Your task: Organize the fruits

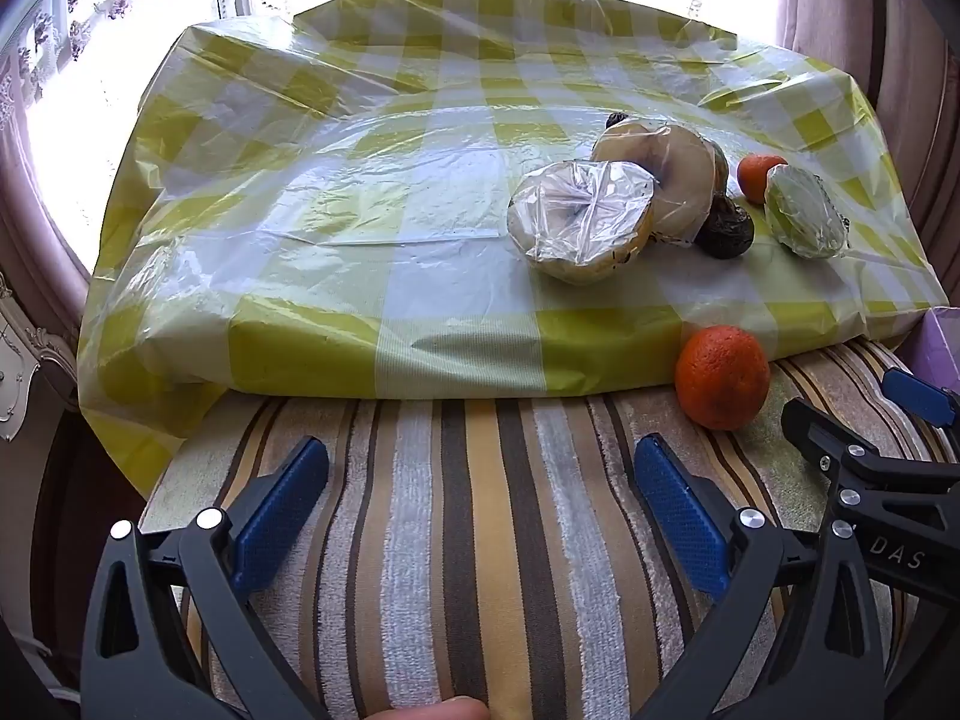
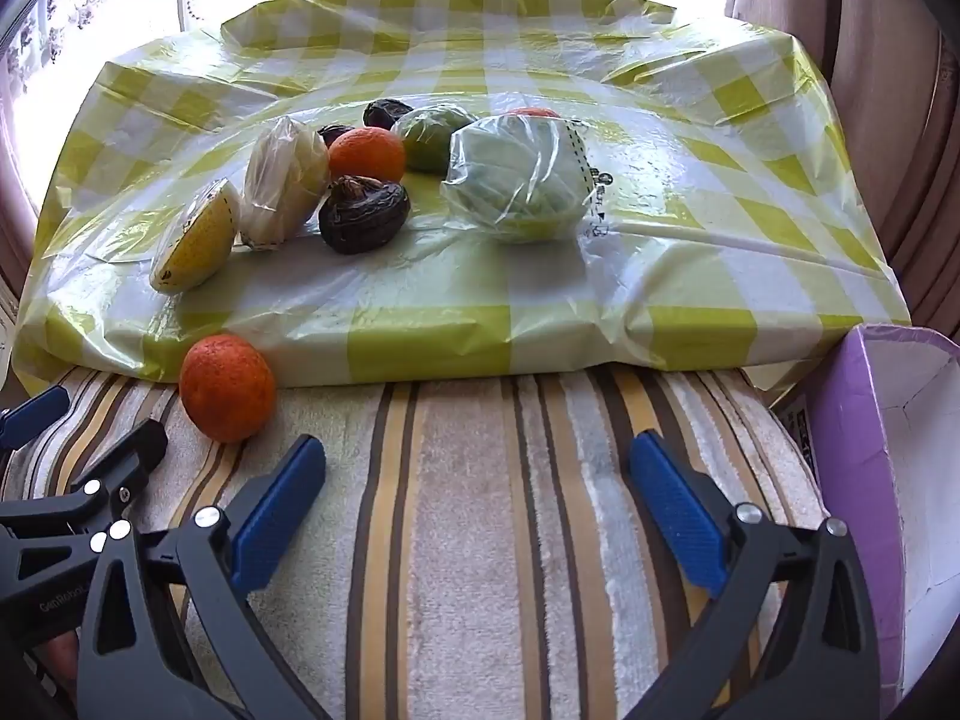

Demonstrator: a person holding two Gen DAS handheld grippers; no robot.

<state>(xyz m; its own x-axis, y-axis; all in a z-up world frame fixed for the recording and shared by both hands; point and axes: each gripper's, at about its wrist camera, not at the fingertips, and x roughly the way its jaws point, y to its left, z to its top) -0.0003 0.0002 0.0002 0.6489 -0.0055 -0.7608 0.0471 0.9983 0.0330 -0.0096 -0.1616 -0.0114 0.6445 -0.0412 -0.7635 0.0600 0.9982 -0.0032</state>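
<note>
A loose orange (image 1: 723, 377) (image 2: 227, 387) lies on the striped towel, against the edge of the yellow chequered cloth (image 1: 420, 180) (image 2: 690, 192). On the cloth lies a cluster of fruit: a wrapped yellow half (image 2: 195, 240) (image 1: 581, 221), a wrapped pale piece (image 2: 285, 183), a second orange (image 2: 367, 155) (image 1: 757, 177), a dark wrinkled fruit (image 2: 363, 213) (image 1: 726, 231), and a bagged green fruit (image 2: 519, 180). My left gripper (image 1: 480, 462) (image 2: 90, 426) and right gripper (image 2: 478, 450) (image 1: 864, 405) hover side by side over the towel, both open with nothing between the blue pads.
A purple cardboard box (image 2: 852, 450) (image 1: 945, 342) with a white inside stands at the right edge of the striped towel (image 2: 480, 540). Curtains and a bright window lie behind the raised cloth-covered surface. A fingertip shows at the bottom of the left wrist view.
</note>
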